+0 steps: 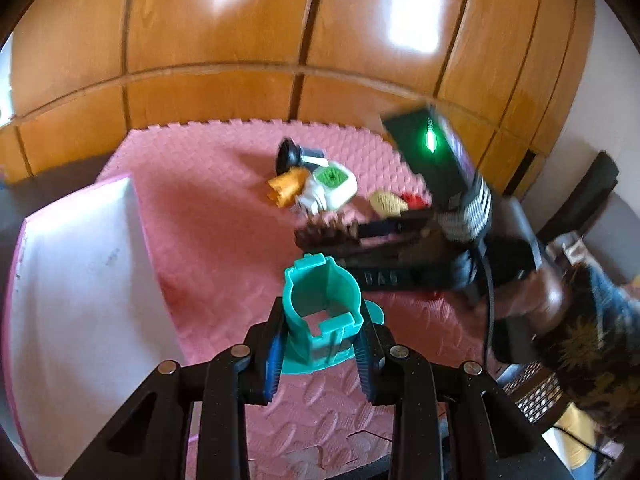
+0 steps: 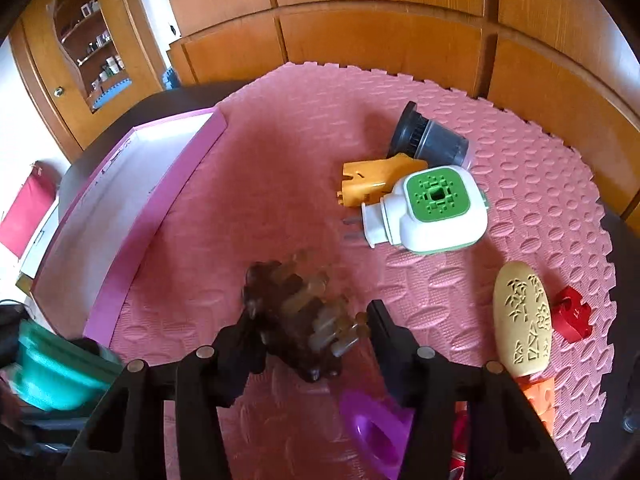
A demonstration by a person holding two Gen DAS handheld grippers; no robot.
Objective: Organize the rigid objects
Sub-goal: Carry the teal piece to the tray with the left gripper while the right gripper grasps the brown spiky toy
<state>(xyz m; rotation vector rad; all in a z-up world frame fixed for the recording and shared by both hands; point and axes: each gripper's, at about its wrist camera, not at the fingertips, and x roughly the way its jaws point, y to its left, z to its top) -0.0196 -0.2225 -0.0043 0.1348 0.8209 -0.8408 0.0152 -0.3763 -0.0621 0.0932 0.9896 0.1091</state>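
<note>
My left gripper [image 1: 320,332] is shut on a teal plastic cup-shaped piece [image 1: 320,300] and holds it above the pink foam mat [image 1: 224,240]. My right gripper [image 2: 308,320] is shut on a dark brown brush head with amber bristles [image 2: 296,312], also above the mat; it shows in the left wrist view [image 1: 328,236]. A pink-rimmed white box [image 2: 132,200] lies open at the left [image 1: 80,300]. On the mat lie an orange piece [image 2: 372,184], a white-green plug-in device [image 2: 432,208], a dark cylinder [image 2: 432,140], a cream oval [image 2: 520,316] and a red block [image 2: 572,312].
A purple piece [image 2: 372,428] and an orange block [image 2: 540,396] lie near my right gripper's base. Wooden cabinet panels [image 1: 280,40] stand behind the mat. The person's sleeve [image 1: 580,340] is at the right.
</note>
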